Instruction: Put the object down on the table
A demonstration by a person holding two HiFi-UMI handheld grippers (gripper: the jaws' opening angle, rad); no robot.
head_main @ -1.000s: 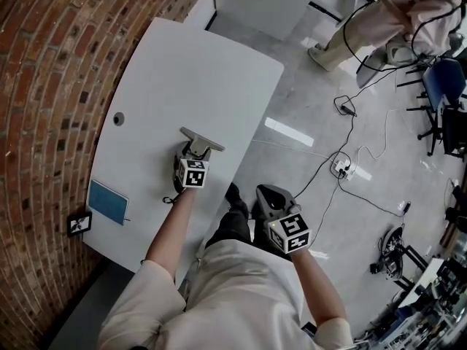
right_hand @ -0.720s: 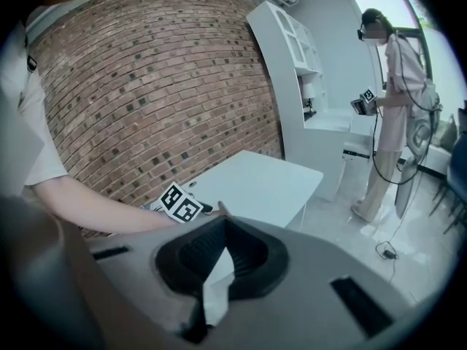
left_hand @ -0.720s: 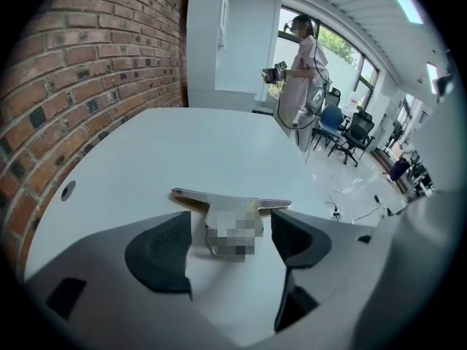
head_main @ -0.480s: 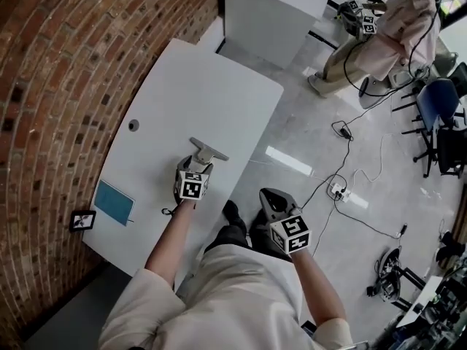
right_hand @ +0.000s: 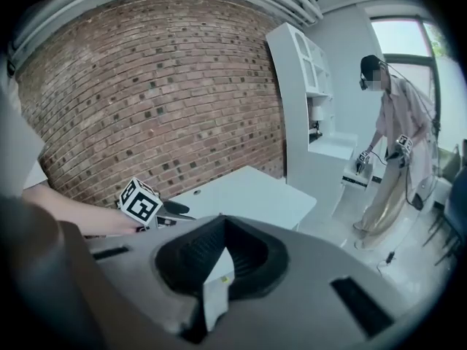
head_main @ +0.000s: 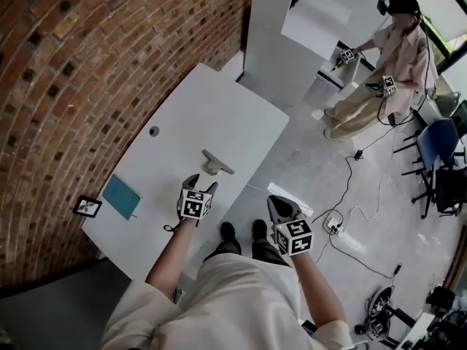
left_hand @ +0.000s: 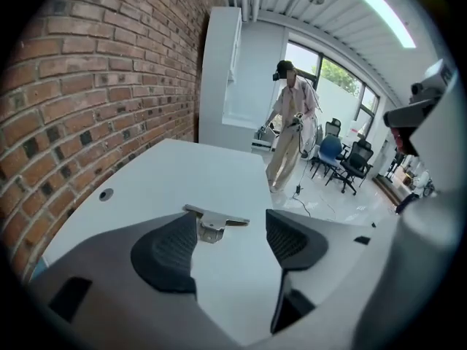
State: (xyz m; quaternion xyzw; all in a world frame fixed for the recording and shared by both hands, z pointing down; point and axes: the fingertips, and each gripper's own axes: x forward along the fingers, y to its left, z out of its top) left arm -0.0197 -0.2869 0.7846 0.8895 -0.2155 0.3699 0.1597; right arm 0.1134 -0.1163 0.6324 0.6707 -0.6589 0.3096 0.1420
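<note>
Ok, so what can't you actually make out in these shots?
Metal piece: lower left edge overlapped by the left claw's pad, left gripper view; too small in the head view to name.
Blue flat item: head view, too small to tell pad from book.
Table's near edge: partly under the person's arm, head view.

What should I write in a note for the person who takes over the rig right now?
Left tongs: open, empty, over the table, just short of the metal piece.
Right tongs: shut, beside the table, over the floor.
Metal piece: lies free on the table; neither tongs touch it.
Done: the piece is down.
Left: probably nothing, only to draw the tongs away.
</note>
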